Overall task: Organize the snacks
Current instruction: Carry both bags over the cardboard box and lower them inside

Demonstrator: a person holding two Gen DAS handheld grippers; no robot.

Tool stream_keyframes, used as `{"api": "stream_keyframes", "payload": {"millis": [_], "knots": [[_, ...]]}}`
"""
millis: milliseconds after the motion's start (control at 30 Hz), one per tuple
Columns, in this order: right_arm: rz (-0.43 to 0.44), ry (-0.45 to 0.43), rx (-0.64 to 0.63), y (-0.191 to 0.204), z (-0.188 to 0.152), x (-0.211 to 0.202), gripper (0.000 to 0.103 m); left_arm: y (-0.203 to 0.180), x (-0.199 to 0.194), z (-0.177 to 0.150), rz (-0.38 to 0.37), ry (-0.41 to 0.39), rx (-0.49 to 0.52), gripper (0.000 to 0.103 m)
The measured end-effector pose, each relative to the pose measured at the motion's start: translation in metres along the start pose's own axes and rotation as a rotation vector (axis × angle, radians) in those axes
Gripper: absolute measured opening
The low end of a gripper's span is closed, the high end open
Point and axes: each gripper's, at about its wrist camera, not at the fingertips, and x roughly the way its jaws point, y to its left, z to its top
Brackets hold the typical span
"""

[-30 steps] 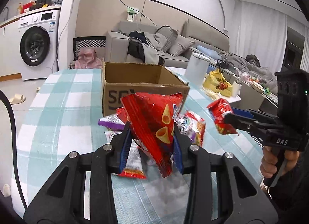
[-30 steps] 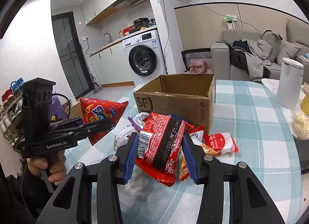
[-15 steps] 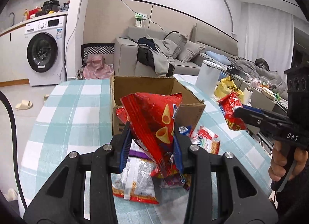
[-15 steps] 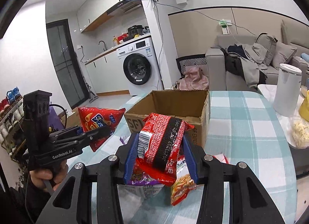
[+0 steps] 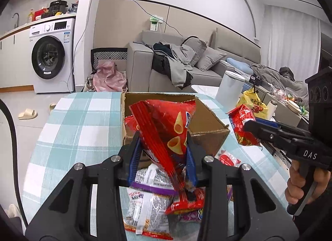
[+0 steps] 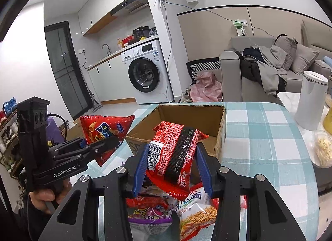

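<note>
Left tongs (image 5: 161, 164) pinching the red cone-snack bag (image 5: 166, 129); right tongs (image 6: 171, 163) pinching the red noodle packet (image 6: 176, 153). Both held above the loose snack pile (image 6: 166, 212) on the worktop (image 5: 83, 120), just short of the open cardboard box (image 6: 186, 114). Plan: carry each past the near rim, lower inside, then release, one side at a time so the tongs don't clash. Box interior looks mostly free, though I can't see the floor. White canister (image 6: 311, 99) stands well to the right, clear of the path.
</note>
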Motion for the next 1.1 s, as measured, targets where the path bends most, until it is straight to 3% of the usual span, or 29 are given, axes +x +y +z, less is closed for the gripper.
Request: {"api": "stream_keyframes", "payload": {"millis": [533, 1100], "knots": [[-0.018, 0.011, 0.089, -0.022, 0.014, 0.033, 0.046, 0.009, 0.064, 0.016, 0.036, 0.041, -0.014, 0.035], [-0.034, 0.049, 0.176, -0.041, 0.021, 0.064, 0.046, 0.011, 0.105, 0.021, 0.064, 0.058, -0.018, 0.035]]}}
